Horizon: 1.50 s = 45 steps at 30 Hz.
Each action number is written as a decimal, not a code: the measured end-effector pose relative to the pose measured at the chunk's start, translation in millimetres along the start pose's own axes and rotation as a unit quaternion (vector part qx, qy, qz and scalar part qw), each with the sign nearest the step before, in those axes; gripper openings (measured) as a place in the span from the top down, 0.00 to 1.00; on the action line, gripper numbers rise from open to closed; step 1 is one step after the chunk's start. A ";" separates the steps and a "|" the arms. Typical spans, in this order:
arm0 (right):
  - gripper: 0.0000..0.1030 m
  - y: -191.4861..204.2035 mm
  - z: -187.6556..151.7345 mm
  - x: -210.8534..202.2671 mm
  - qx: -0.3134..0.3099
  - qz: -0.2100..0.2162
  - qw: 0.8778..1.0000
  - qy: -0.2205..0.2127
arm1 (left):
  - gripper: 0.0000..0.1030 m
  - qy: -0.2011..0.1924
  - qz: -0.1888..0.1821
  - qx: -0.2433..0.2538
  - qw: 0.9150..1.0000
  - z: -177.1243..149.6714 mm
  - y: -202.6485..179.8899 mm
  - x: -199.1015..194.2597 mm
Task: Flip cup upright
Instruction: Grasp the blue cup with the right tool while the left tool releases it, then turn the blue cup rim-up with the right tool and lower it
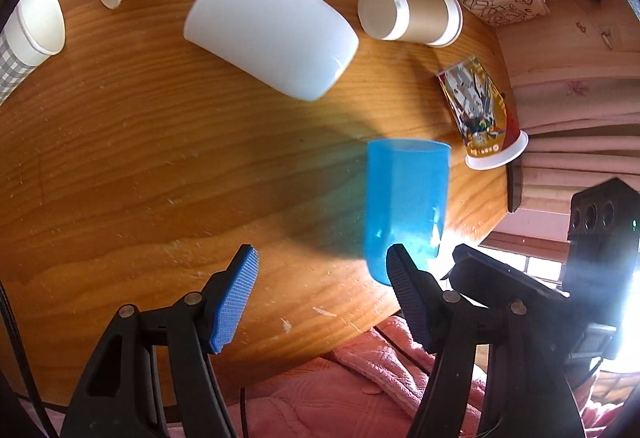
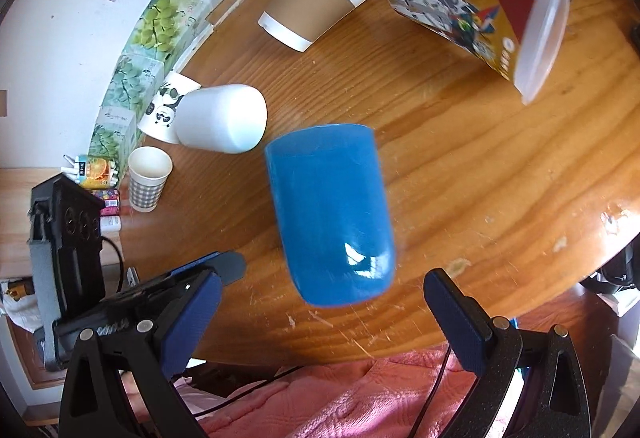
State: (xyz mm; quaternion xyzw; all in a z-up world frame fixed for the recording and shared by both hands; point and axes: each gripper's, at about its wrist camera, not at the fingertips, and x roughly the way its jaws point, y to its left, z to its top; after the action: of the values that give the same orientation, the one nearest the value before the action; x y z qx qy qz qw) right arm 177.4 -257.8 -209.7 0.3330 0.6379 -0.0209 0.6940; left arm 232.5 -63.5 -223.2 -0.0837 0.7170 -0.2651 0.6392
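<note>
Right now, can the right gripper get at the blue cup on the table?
Probably yes. The right gripper is open and the blue cup lies on its side just ahead of the fingers, with bare table around it and nothing between.

A blue cup [image 2: 334, 214] lies on its side at the centre of the frame on the round wooden table [image 2: 460, 166], between and just beyond the spread fingers of the right gripper [image 2: 324, 302], which touch nothing. At the upper middle lies a brown-sleeved paper cup [image 2: 314, 0], at the upper right a printed cup [image 2: 480, 18], both on their sides. To the left a white cup [image 2: 222, 118] lies against a panda cup [image 2: 166, 110], with a checked cup [image 2: 148, 178] upright below them.
</note>
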 end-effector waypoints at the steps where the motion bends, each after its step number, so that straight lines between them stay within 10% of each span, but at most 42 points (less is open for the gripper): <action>1: 0.05 1.1 2.3 2.3 0.000 -0.002 1.000 0.001 | 0.31 -0.001 0.002 0.000 1.000 1.1 0.5 1.1; 33: 0.24 26.8 61.6 71.2 -0.024 -0.024 0.999 0.032 | 0.21 -0.123 0.050 0.013 0.991 30.5 5.4 -8.3; 45: 0.26 33.3 60.8 55.0 -0.057 -0.003 0.998 -0.021 | 0.21 -0.137 0.043 0.004 0.990 19.5 13.3 -17.8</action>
State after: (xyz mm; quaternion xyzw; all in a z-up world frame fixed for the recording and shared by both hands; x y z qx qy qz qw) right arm 255.7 -239.8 -246.8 0.2906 0.6242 0.0061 0.7252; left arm 257.2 -49.4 -215.0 -0.0853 0.6246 -0.2264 0.7425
